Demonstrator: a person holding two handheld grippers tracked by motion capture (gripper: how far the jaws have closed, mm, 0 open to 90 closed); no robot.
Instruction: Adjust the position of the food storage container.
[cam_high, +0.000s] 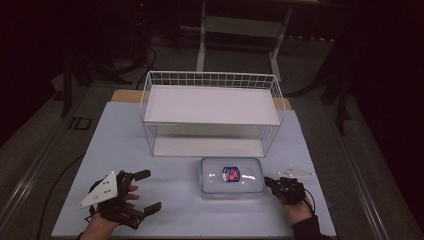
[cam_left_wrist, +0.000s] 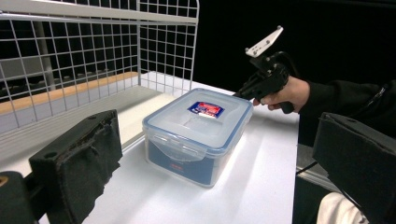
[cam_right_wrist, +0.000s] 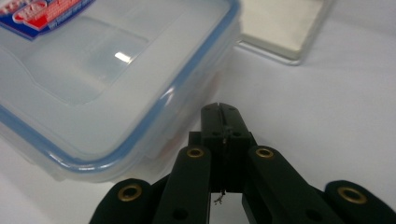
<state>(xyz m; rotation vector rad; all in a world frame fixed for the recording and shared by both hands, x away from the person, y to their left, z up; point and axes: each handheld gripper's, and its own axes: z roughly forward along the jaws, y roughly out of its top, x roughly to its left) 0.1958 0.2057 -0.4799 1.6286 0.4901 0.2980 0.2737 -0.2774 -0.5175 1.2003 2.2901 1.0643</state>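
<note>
On the white worktop (cam_high: 165, 200), the clip-lid food container (cam_high: 232, 176) sits before the wire rack (cam_high: 210, 112). My right gripper (cam_high: 270, 181), clenched empty, nears its side; left gripper (cam_high: 145, 192) waits released. I'd push squarely, slowly.

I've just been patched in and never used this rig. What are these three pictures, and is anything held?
A person holds a two-jaw gripper in each hand. The high view looks down on the table; the other two views ride on the grippers. On the table stand a wire rack and a lidded box. The left gripper is open, its pads wide apart, facing the box. The right gripper is shut on nothing, its tip beside the box's corner.
</note>
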